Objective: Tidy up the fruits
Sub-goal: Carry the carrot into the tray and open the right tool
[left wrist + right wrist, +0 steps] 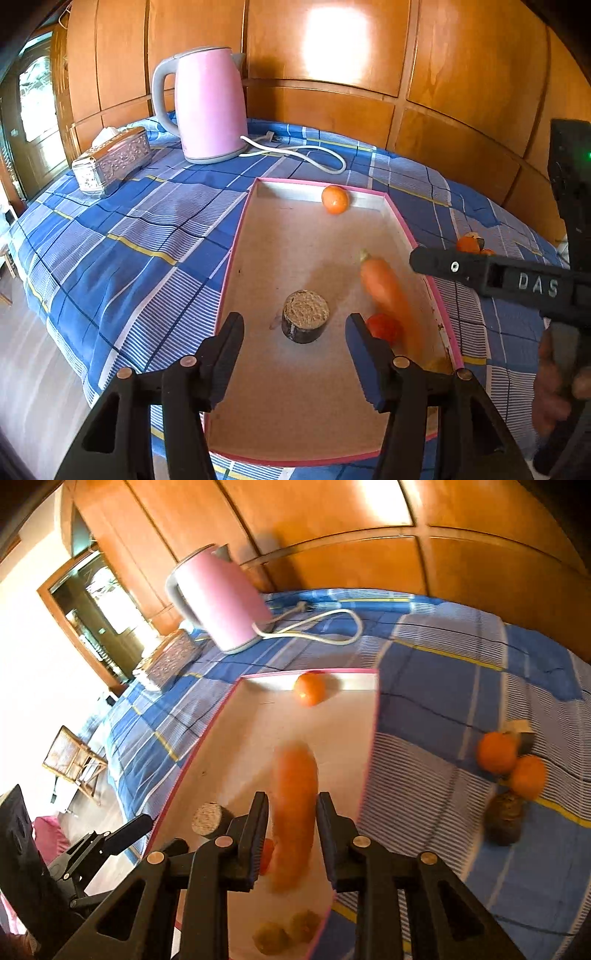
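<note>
Carrot [293, 812] blurred, in pink-rimmed tray [236, 236] on bench.
Right gripper [291, 834] fingers spread either side of carrot, contact unclear; left gripper [295, 328] released, over tray near brown block [306, 320]; orange [335, 199] at far wall.

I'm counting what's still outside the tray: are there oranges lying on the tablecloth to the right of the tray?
Yes, two oranges lie on the blue checked tablecloth, outside the tray.

Left gripper [295, 332] gapes empty — right gripper [291, 825] likewise parted (tilted down).
</note>
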### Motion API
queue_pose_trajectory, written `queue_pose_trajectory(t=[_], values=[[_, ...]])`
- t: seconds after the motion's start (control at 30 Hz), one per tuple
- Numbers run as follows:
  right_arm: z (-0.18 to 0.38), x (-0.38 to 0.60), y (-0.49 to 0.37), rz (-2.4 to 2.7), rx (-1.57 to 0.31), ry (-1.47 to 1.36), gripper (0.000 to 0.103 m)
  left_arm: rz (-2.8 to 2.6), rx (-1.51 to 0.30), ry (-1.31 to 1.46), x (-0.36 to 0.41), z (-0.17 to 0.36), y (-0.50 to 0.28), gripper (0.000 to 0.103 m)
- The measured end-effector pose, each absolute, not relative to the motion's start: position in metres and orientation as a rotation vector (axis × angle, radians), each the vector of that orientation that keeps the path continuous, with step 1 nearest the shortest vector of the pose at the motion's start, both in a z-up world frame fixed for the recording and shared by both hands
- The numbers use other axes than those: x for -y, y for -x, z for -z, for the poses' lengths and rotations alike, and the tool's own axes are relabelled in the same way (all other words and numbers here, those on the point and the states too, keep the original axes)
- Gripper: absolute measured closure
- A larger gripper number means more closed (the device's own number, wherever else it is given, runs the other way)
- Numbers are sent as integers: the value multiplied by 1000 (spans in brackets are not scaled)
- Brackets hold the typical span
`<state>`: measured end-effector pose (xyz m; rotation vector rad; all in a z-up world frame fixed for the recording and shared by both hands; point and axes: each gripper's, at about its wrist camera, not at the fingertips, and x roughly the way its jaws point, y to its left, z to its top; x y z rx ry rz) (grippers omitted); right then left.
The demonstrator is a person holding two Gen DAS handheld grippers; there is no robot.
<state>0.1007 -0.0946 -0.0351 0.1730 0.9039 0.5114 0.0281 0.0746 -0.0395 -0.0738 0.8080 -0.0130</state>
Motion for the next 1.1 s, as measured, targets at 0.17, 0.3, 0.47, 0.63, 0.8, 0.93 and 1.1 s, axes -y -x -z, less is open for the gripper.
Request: queue_pose_trajectory(t=[0.17, 0.3, 0.47, 0.63, 0.8, 0.93, 1.1], values=[[38, 96, -89, -504, -897, -176, 73, 11, -795, 72, -75, 37, -27, 45], [38, 107, -79, -466, -879, -181, 73, 6, -779, 64, -73, 33, -25, 41], [38, 124, -66, -409, -858, -189, 71, 10, -764, 51, -70, 29, -22, 41], [39, 141, -57, -322, -833, -143, 71, 13, -755, 35, -65, 26, -20, 41], [41, 161, -52, -241, -814, -126, 71, 19, -748, 14, -60, 24, -17, 41], [44, 178, -49, -189, -813, -133, 71, 26, -738, -8, -55, 22, -15, 41], [47, 196, -47, -141, -812, -160, 71, 38, -724, -35, -46, 18, -13, 41]])
